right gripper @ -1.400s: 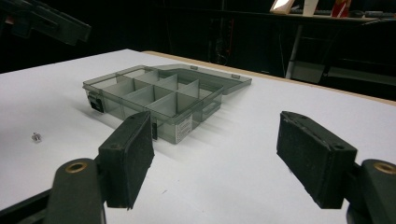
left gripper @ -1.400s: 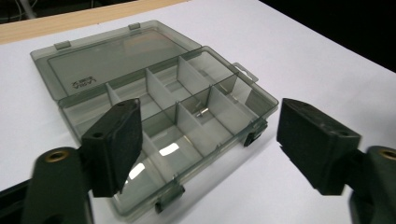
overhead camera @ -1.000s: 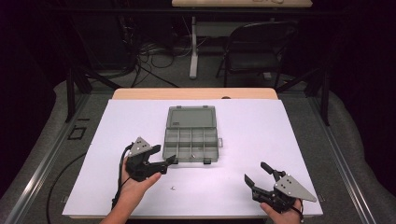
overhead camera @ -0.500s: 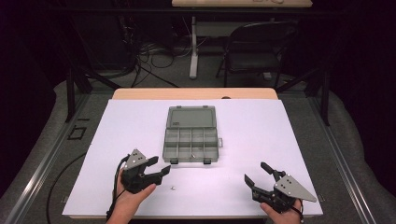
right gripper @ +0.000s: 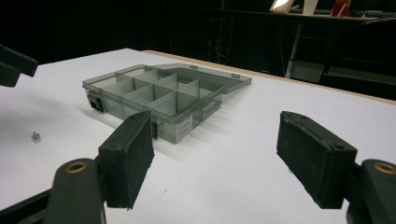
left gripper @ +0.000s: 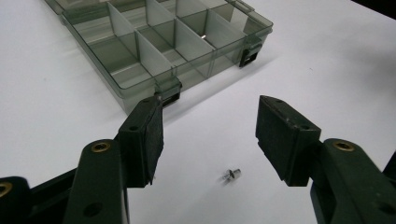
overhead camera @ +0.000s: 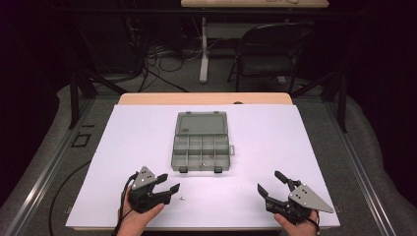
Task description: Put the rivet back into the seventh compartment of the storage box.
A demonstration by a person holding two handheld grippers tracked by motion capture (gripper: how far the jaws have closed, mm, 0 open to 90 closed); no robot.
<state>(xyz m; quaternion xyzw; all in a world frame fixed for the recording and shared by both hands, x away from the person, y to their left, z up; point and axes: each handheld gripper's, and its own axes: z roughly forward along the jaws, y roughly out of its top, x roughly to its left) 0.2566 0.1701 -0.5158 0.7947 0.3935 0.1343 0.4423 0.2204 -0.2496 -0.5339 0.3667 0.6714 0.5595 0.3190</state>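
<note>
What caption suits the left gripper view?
Open left gripper poised above a small screw, beside an open compartment box.

The screw (left gripper: 231, 174) lies alone on bare bench (overhead camera: 295, 142), with open surface all round it. The left claw (overhead camera: 167, 190) stands spread just short of it, nothing between the jaws and the screw. The only obstacle is the box (overhead camera: 201, 147), lid open, farther up the middle. The right claw (overhead camera: 270, 182) sits well apart on the right, open bench ahead.
</note>
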